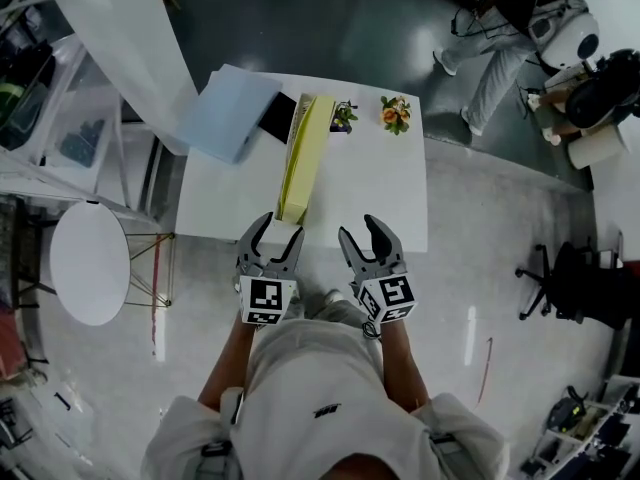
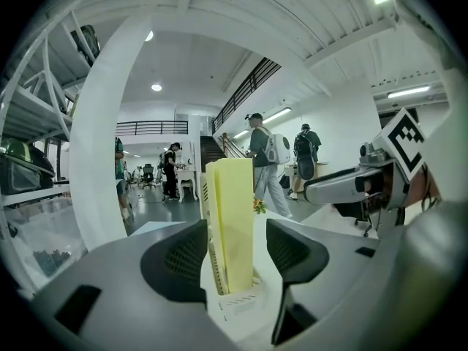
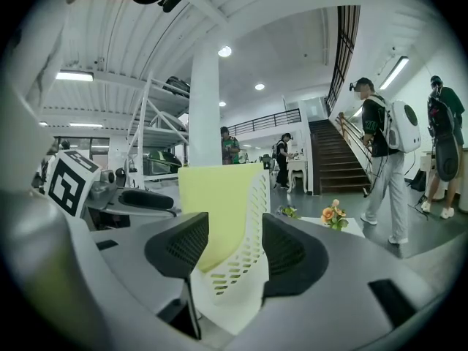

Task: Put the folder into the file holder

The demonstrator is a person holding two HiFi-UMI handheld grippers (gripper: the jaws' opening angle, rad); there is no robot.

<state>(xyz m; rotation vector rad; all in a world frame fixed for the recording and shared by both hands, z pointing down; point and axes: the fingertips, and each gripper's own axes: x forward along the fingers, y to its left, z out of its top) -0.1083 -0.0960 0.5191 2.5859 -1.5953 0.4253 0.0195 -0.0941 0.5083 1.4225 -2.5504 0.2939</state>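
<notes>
The yellow folder (image 1: pixel 306 148) stands in the file holder (image 3: pixel 238 269), long axis running 12 to 6. It lies at 12 o'clock from the nearer left gripper (image 1: pixel 281 226) and at 11 o'clock from the right gripper (image 1: pixel 358 226). Both jaws are spread and empty.

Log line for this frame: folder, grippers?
folder: upright in file holder | left gripper: open, empty | right gripper: open, empty

Left hand-held gripper (image 1: pixel 281 230), right one (image 1: pixel 359 231): grey, blk pads, marker cubes; white tee.
</notes>
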